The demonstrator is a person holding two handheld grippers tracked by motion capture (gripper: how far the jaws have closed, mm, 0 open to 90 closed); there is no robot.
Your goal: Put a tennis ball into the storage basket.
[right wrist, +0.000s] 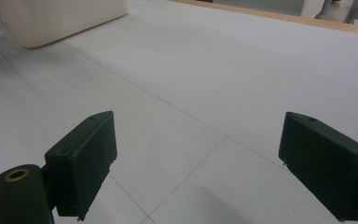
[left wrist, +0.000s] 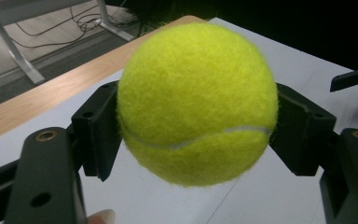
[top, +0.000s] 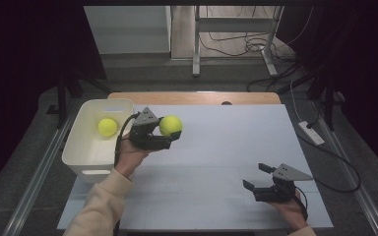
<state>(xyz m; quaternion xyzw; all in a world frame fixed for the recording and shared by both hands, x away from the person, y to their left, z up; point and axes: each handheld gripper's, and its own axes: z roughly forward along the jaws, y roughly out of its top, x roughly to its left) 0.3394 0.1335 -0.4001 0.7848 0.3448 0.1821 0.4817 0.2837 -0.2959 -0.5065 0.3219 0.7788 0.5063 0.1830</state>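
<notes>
Left tongs (top: 170,132) squeeze 1 yellow tennis ball (top: 171,125) between their 2 black jaws. In the left gripper view the ball (left wrist: 196,103) sits right in the middle, with 1 jaw pressed on each side of it. It is up in the air, off the white table top (top: 216,147), just to the right of the white tub (top: 81,152). A grey three-cornered plate sits on top of these tongs, and a black cable hangs down from them. The person's left hand (top: 130,158) holds them from the near side, and a cream sleeve (top: 98,206) comes in from the bottom edge.

Right tongs (top: 255,176) are wide open with nothing between the jaws. In the right gripper view the 2 jaws stand far apart over the bare white table top (right wrist: 205,84). These tongs are low by the near right part of the table, well apart from the ball. The person's right hand (top: 290,209) holds them from the near side.

Inside the white tub lies 1 more yellow ball (top: 107,127), near the far side. The tub stands on the left edge of the table. Past the far edge of the table, cables (top: 246,46) lie on the floor by some metal legs.
</notes>
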